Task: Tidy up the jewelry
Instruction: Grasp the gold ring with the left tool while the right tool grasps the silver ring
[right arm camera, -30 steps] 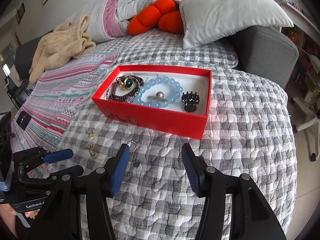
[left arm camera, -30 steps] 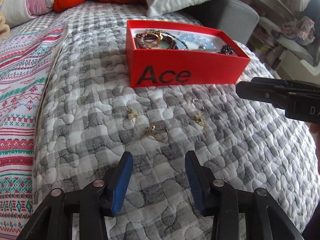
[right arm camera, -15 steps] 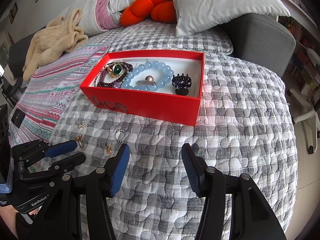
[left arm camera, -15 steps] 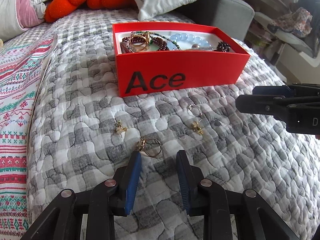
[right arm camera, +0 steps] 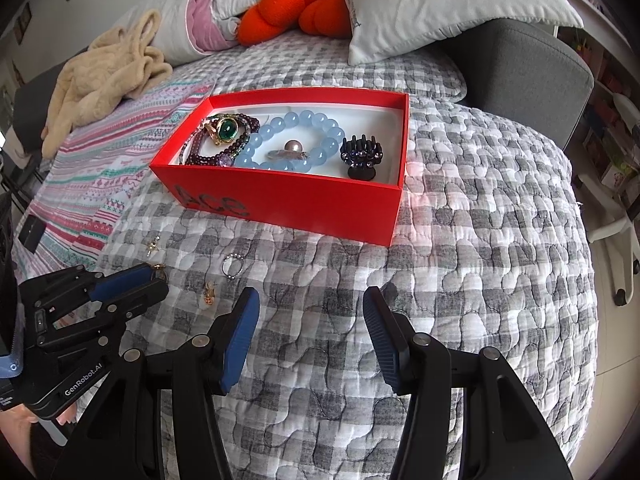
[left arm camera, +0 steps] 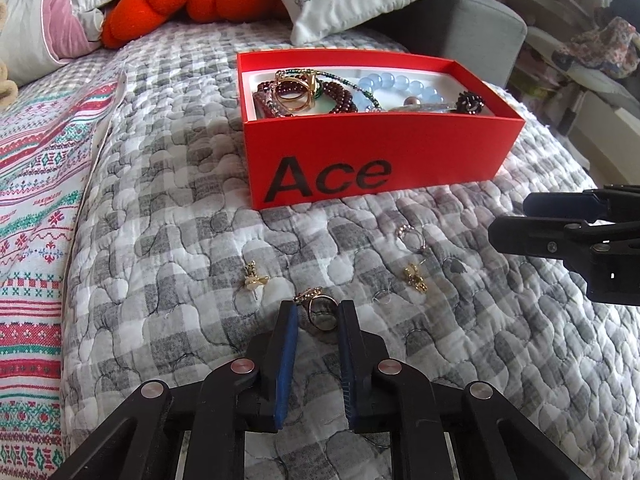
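The left gripper point(left arm camera: 316, 320) has its blue-padded fingers point(left arm camera: 289, 344) narrowed around a small gold ring with a jewelled top point(left arm camera: 320, 312) lying on the grey checked quilted bedspread point(left arm camera: 160, 280); whether the pads touch it yet I cannot tell. This looks like the pick-up step: next comes a firm pinch, a lift, and carrying the ring to the open red cardboard box marked "Ace" point(left arm camera: 376, 164) just beyond. A second ago these fingers stood wide and short of the ring. The right gripper point(right arm camera: 310, 312) hovers spread wide, holding nothing.
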`<state>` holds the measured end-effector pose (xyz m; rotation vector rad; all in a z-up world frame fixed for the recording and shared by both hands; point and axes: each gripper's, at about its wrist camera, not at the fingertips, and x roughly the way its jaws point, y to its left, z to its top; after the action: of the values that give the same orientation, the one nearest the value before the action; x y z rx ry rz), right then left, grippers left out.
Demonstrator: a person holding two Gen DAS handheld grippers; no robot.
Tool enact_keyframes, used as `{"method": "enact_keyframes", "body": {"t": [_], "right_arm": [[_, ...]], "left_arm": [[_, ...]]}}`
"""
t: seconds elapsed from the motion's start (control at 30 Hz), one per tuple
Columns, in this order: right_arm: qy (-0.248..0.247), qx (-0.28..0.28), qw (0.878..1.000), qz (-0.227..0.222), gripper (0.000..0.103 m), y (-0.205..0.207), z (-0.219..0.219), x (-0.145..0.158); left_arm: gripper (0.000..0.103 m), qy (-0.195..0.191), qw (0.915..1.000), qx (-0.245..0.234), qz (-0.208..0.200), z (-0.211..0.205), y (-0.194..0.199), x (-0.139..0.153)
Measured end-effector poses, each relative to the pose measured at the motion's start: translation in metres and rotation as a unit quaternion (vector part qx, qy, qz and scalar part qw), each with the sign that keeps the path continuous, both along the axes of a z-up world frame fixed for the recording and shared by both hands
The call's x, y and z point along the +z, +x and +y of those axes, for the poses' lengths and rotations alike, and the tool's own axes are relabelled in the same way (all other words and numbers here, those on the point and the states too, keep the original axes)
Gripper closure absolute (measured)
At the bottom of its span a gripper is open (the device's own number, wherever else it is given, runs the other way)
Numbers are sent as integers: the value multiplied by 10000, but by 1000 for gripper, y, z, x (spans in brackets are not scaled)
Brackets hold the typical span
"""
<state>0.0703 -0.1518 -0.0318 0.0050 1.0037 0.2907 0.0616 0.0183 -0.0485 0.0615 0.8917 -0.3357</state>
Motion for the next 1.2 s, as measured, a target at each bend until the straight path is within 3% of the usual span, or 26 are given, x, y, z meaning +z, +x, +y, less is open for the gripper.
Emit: {"method": "enact_keyframes", "body": {"t": [0.13, 0.17, 0.53, 0.6, 0.67, 0.7, 1.1, 1.17, 1.2], "right_arm": [[13, -6, 10000, 28, 46, 1, 0, -1], [14, 13, 10000, 35, 46, 2, 1, -2], [-98, 137, 9998, 113, 46, 1, 17, -14], [-164, 165, 9997, 81, 46, 1, 19, -15], [-192, 176, 9996, 50, 46, 1, 19, -15], [-191, 171, 9997, 39, 46, 1, 19, -15], [-159, 223, 9996, 1, 46, 4, 14, -14], [-164, 240, 9996, -11, 46, 4, 13, -14], [-160, 238, 9996, -19, 46, 4, 13, -14]], "left_arm": [[89, -9, 10000, 5, 25, 1, 1, 1], [103, -6, 10000, 15, 17, 2, 1, 1], [103, -166, 9995, 237, 121, 23, -5, 6], [97, -186, 9996, 150, 131, 22, -6, 6], [79, -224, 9997, 61, 108, 18, -7, 6], [78, -234, 9997, 21, 98, 15, -7, 6], [80, -189, 9997, 105, 116, -6, 11, 1], [90, -71, 9998, 170, 97, -7, 12, 2], [90, -98, 9997, 185, 118, -6, 12, 2]]}}
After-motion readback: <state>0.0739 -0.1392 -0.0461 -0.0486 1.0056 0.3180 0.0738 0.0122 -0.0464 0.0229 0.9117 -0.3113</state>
